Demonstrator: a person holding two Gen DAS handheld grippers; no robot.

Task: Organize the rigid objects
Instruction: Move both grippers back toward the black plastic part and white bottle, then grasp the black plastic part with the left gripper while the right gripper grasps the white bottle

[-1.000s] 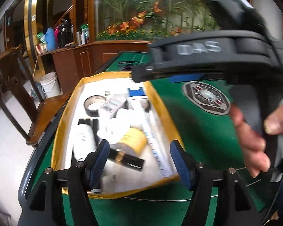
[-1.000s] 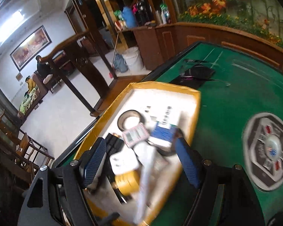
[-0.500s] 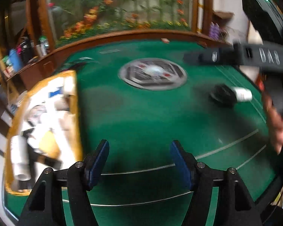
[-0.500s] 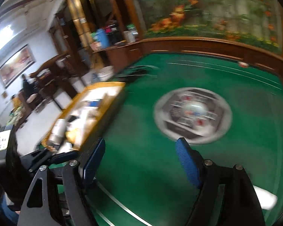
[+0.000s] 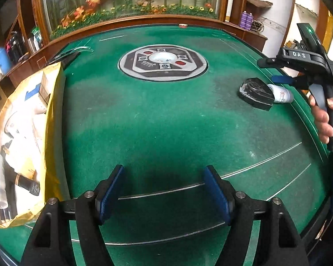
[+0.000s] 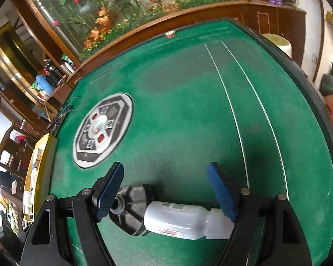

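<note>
Far to the left of the left claw [image 5: 163,190], a yellow tray [image 5: 55,110] sits on the green tabletop [image 5: 166,122], crowded with white tubes, small boxes and a dark stick-shaped item; its nearest wall stands just left of the claw's left finger. The left claw itself hangs over bare felt, its jaws opening with nothing between the blue pads [image 5: 110,190]. Ahead of it, well apart, lies the round grey emblem [image 5: 163,64] set into the tabletop's centre. Farther right and ahead, a black angular holder [image 5: 255,93] lies on the felt with a white bottle [image 5: 282,94] touching its far side. Above these two hovers the right claw [image 5: 277,71], gripped by a hand [image 5: 324,119] at the right edge.

From the right wrist camera, the yellow tray [image 6: 38,155] shows as a thin strip far left of the right claw [image 6: 166,190], and the emblem [image 6: 103,130] sits ahead and to the left. The black holder [image 6: 133,208] lies just inside the claw's left finger, with the white bottle [image 6: 177,221] on its side, touching the holder and stretching across to the right finger, its cap end partly hidden behind that pad. The right claw is released, its pads spread wide above both objects, not pressing on either.
</note>
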